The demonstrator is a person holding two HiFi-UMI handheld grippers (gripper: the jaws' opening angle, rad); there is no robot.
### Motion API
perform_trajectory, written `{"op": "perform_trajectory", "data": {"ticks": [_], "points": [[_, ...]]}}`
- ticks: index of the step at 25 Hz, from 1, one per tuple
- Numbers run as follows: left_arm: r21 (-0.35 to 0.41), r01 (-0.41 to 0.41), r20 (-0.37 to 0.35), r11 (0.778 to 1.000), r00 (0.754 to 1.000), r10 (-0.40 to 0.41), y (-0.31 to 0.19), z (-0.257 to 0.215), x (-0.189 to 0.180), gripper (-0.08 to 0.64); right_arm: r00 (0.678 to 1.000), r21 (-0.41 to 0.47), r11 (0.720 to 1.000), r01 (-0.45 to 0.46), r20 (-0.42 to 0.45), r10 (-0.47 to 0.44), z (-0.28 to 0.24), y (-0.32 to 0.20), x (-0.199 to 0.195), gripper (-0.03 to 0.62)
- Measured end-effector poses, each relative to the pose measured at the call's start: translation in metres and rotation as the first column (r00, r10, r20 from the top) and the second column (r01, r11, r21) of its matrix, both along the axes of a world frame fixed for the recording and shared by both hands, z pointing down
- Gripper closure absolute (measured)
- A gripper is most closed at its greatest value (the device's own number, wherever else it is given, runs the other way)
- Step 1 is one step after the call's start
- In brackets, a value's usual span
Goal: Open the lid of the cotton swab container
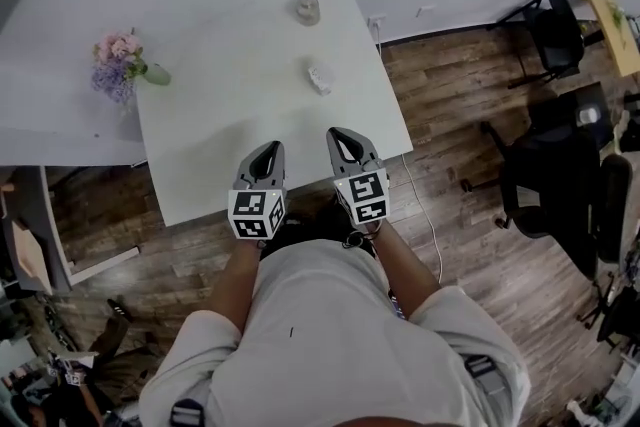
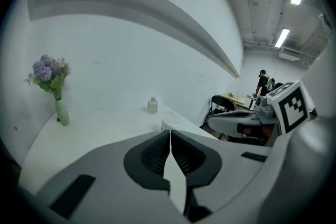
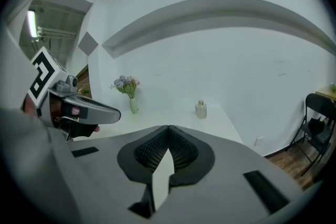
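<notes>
Pressed together, empty: left gripper (image 1: 269, 151), right gripper (image 1: 338, 135). Clear cotton swab container (image 1: 319, 77): probably light, slippery plastic; pinch top rim.

No readable text, labels, brands or numbers anywhere in these views.

White table (image 1: 220, 115), purple-pink flowers (image 1: 115, 63), black-and-white checkered marker cubes (image 1: 257, 213).
</notes>
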State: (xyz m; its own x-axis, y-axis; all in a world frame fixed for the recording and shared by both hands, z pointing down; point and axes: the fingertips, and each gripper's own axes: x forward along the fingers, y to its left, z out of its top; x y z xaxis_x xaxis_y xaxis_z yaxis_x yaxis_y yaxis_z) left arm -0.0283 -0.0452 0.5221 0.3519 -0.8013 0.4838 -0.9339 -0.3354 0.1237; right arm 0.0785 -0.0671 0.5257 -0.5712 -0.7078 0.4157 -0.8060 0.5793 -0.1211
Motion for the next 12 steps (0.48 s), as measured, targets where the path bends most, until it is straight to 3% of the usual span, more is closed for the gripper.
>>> {"op": "perform_trajectory", "data": {"ticks": [7,12], "points": [[0.137,0.055,-0.04,0.989,0.998,-0.05,0.008,-0.066,-0.056,0.535,0.999,0.182,0.983,-0.034,0.029,0.029,-0.077,0.003,-0.032,0.595],[0.236,0.084,-0.073,0.968,0.995,-0.069,0.019,-0.11,-0.08,0.535,0.997,0.242,0.967,-0.079,0.038,0.072,-0.128,0.017,-0.04,0.595]]}}
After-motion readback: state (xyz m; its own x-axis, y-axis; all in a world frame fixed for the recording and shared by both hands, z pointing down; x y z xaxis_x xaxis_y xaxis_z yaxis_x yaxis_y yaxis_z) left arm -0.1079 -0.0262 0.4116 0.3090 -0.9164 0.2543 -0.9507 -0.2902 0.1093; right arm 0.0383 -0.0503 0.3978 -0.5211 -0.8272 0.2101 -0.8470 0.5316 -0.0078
